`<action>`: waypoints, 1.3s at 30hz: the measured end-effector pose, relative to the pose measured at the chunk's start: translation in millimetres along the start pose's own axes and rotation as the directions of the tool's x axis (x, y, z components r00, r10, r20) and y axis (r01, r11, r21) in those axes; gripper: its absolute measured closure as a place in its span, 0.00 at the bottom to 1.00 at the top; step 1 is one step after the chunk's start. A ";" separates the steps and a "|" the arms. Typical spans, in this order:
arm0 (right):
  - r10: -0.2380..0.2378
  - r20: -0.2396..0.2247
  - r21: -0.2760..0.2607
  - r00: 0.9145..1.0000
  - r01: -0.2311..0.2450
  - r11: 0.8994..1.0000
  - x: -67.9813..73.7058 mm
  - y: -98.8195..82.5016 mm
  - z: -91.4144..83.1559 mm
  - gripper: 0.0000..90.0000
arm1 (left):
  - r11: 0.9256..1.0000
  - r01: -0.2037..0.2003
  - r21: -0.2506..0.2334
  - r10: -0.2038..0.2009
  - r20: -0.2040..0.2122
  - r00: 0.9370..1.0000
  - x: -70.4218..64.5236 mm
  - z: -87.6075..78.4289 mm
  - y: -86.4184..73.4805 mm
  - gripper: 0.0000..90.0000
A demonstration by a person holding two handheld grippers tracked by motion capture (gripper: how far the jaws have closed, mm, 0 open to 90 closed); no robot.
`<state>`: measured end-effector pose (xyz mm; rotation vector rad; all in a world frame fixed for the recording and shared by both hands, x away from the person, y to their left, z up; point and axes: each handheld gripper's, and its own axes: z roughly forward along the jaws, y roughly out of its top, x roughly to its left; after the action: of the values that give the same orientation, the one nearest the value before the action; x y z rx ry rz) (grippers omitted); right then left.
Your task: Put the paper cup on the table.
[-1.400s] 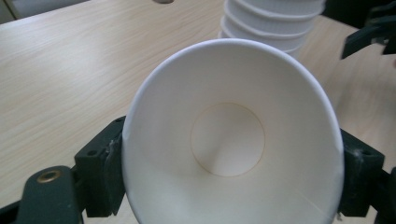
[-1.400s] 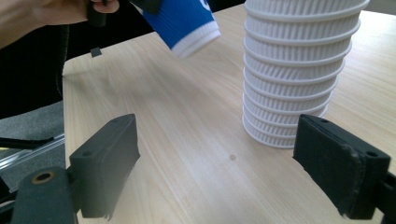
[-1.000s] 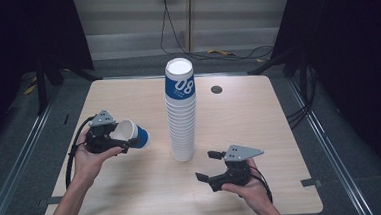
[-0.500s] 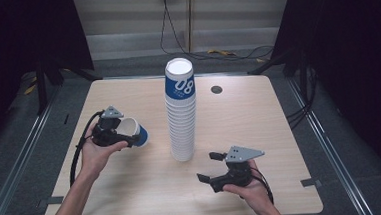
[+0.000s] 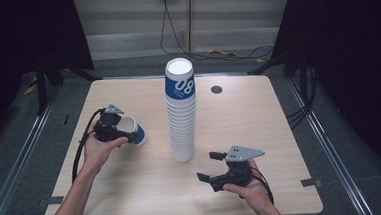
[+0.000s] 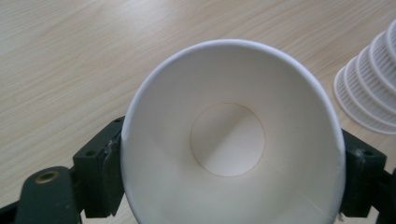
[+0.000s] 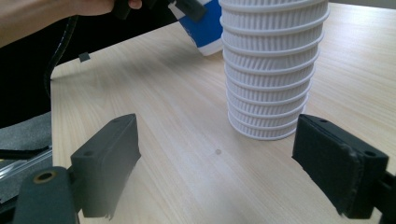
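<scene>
**A:** Dark room, pale wood table [image 5: 133,191]. At 9 o'clock the left gripper [image 5: 122,135] is clamped on a single cup [image 5: 132,132], tipped on its side, probably just peeled off the stack?

**B:** Likely. That cup's empty inside [image 6: 229,140]. The tall cup stack [image 5: 181,113] stands dead center, and at 5 o'clock the right gripper [image 5: 213,167] waits with its jaws spread wide, holding nothing.

Count: 1 loose paper cup [image 5: 129,132] in my left fingers. 1 tall cup stack [image 5: 181,113] on bench [image 5: 260,128]; indiv. cups too many to tell exactly. 2 grippers.
</scene>
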<state>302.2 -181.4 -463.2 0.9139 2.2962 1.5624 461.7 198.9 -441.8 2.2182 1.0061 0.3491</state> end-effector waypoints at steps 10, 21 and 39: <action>-0.005 0.007 0.009 1.000 0.005 1.000 0.4 -0.5 0.4 0.16 | 0.999 -0.035 -0.003 0.035 -0.010 0.999 -2.4 10.5 3.5 0.16; -0.004 0.007 0.013 1.000 0.004 1.000 1.8 -1.1 -0.1 0.16 | 0.997 -0.074 -0.022 0.073 -0.030 0.997 -8.8 17.9 7.9 0.15; 0.000 0.014 0.017 1.000 0.000 1.000 -0.9 -3.1 -0.7 0.16 | 0.995 -0.067 -0.073 0.065 -0.027 0.998 -12.4 28.0 5.2 0.14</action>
<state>301.4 -183.2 -465.8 0.9263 2.3034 1.5340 470.0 174.2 -458.7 2.1893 0.9197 0.4369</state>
